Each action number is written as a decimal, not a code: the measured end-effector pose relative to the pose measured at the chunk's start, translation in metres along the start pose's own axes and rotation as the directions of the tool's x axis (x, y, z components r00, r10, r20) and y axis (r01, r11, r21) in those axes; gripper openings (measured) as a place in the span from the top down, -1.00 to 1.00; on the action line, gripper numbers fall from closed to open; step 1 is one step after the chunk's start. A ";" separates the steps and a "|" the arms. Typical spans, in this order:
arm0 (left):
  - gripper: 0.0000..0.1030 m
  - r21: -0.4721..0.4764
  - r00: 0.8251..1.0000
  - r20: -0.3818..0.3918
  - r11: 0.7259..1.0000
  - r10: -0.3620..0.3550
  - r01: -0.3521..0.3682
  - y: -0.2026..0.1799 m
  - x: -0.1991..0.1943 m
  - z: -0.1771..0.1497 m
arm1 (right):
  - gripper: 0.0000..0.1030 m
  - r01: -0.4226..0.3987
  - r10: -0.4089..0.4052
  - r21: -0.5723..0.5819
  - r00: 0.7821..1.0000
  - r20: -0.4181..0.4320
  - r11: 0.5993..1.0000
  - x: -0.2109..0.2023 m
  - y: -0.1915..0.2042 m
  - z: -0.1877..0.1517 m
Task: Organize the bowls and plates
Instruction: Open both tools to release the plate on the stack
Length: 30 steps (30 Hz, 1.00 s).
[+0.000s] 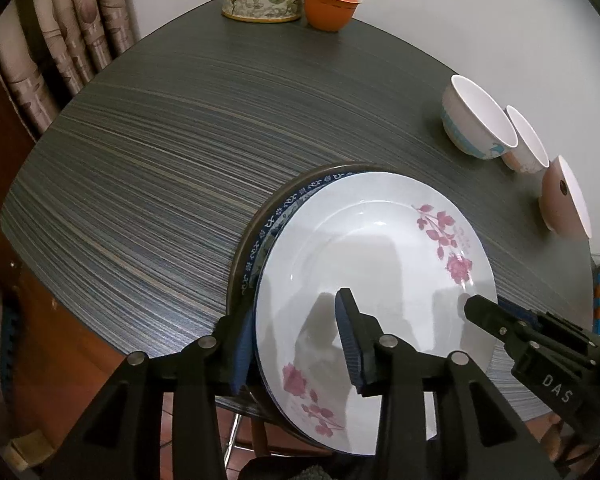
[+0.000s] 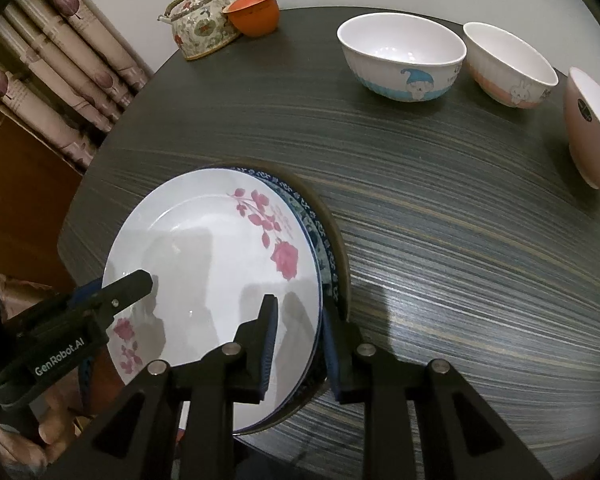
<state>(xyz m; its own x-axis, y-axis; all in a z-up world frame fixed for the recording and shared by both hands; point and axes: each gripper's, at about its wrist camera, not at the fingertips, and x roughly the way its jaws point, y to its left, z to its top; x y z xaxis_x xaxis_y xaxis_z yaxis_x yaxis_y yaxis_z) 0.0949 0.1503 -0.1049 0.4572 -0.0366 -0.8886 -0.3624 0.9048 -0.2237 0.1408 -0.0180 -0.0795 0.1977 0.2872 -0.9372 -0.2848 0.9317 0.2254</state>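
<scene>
At the left edge of the stack, the left gripper (image 1: 296, 336) straddles the rim of the rose plate (image 1: 376, 264), its jaws standing narrowly apart with visible gaps between the pads and the rim, so it holds nothing. That plate sits on top of a blue-patterned plate (image 1: 284, 208) and a dark-rimmed one beneath, all stacked at the near edge of the table (image 1: 140, 160), the near side of the stack jutting past the edge. On the right side of the stack the right gripper (image 2: 300, 344) likewise straddles the rim, jaws slightly parted and not pressing. Further right and far, three bowls stand in a row, unstacked: a blue bowl (image 2: 400, 56), a pink bowl (image 2: 508, 68) and a third bowl (image 2: 592, 128) at the far right. A teapot (image 2: 200, 24) and an orange cup (image 2: 256, 12) sit at the far left. The risk I see: the top plate rests off-centre on the others, and a finger catching its rim as a gripper draws away could slide it toward the near edge and off. The bowls look touching or nearly so, so seizing one may knock its neighbour.
</scene>
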 end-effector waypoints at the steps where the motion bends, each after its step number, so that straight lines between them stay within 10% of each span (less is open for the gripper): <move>1: 0.31 -0.001 1.000 0.000 1.000 0.001 -0.001 0.000 0.000 0.000 | 0.54 0.000 0.000 0.000 1.000 -0.002 1.000 0.000 0.000 0.001; 17: -0.01 0.020 0.997 -0.035 0.997 -0.068 0.069 0.002 0.000 0.008 | 0.39 0.113 -0.115 -0.038 0.992 -0.047 0.993 0.011 0.027 0.008; 30: -0.30 0.089 0.992 0.111 0.995 -0.063 0.053 -0.011 -0.027 0.007 | 0.28 0.072 -0.072 -0.001 0.997 0.017 0.997 -0.018 0.021 -0.015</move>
<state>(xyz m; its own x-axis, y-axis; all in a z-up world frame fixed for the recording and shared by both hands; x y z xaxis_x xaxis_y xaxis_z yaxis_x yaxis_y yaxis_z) 0.0925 0.1439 -0.0757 0.5665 -0.0464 -0.8227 -0.2634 0.9358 -0.2342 0.1174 -0.0066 -0.0614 0.2332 0.2231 -0.9465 -0.2704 0.9498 0.1573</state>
